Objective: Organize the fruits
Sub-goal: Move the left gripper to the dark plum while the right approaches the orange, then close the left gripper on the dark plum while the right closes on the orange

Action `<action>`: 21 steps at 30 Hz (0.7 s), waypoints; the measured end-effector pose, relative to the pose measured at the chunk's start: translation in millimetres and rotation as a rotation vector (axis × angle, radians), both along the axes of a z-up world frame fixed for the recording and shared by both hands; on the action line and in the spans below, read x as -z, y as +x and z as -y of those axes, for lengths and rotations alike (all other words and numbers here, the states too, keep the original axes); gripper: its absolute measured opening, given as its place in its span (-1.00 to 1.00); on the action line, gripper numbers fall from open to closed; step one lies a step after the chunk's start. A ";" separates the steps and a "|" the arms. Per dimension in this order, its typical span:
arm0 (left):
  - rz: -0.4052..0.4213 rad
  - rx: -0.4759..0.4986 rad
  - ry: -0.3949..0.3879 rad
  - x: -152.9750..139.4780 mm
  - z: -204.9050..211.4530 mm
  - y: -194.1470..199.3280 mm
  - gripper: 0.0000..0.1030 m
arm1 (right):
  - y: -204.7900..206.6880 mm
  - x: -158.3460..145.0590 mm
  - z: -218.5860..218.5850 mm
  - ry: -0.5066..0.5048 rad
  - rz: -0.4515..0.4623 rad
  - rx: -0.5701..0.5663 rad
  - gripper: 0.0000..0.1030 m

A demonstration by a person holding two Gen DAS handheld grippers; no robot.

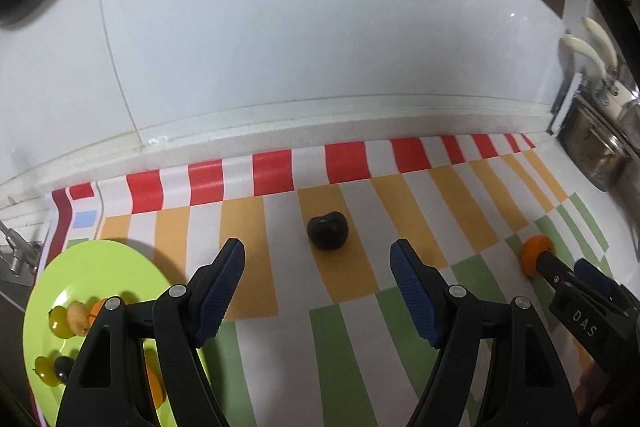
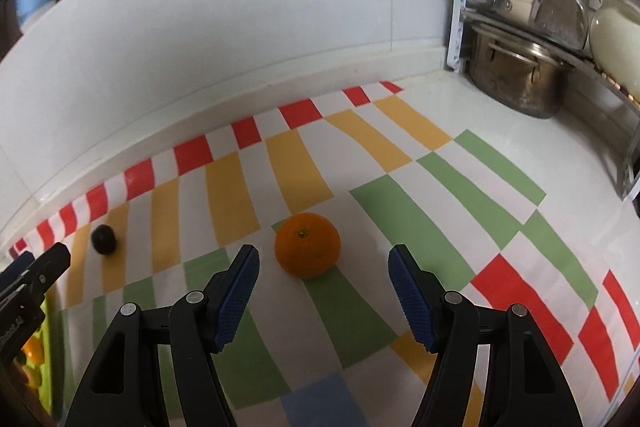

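Note:
A dark plum (image 1: 328, 230) lies on the checked mat, a little beyond and between the fingers of my left gripper (image 1: 318, 259), which is open and holds nothing. An orange (image 2: 307, 245) sits on the mat just ahead of my right gripper (image 2: 323, 261), also open and empty; the fruit is slightly left of its centre line. The same orange (image 1: 535, 255) shows at the right of the left wrist view, partly behind the right gripper's finger. The plum (image 2: 104, 239) appears small at the left of the right wrist view. A lime-green plate (image 1: 100, 267) at lower left carries several small fruits.
A white tiled wall (image 1: 320, 47) rises behind the mat. A steel pot (image 2: 520, 75) and a rack of cookware (image 2: 560, 7) stand at the back right. A metal tap (image 1: 16, 251) shows at the left edge beyond the plate.

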State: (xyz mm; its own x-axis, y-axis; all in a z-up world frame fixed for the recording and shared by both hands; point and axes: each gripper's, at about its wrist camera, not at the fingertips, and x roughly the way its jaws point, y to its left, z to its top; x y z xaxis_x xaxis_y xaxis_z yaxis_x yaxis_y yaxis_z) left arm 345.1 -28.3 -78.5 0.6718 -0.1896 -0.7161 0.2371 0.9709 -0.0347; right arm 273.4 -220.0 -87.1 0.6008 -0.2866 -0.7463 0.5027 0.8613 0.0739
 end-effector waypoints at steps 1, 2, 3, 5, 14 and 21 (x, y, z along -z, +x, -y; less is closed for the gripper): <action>-0.003 -0.005 -0.003 2.0 0.5 3.0 0.45 | 3.3 2.5 0.6 0.001 -0.011 0.008 0.32; -0.008 -0.018 0.002 5.3 2.0 7.6 0.45 | 6.2 5.1 1.9 0.006 -0.019 0.014 0.32; -0.012 -0.027 0.007 7.7 3.1 10.8 0.44 | 9.1 7.9 2.7 0.013 -0.025 0.017 0.32; -0.032 -0.040 0.008 13.6 5.0 18.6 0.44 | 14.1 13.7 3.2 0.017 -0.041 0.028 0.32; -0.084 -0.023 0.048 27.4 18.4 43.6 0.11 | 24.2 20.5 2.8 -0.001 -0.064 0.043 0.31; -0.129 -0.005 0.031 37.9 22.0 50.7 -0.25 | 29.6 24.1 6.2 0.010 -0.077 0.045 0.10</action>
State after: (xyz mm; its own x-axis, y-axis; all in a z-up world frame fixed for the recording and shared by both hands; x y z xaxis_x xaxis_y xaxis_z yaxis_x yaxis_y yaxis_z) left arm 395.8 -50.3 -116.4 0.5743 -0.1630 -0.8022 0.2281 0.9730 -0.0345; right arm 303.0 -226.2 -111.2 0.5286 -0.3044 -0.7924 0.5453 0.8372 0.0422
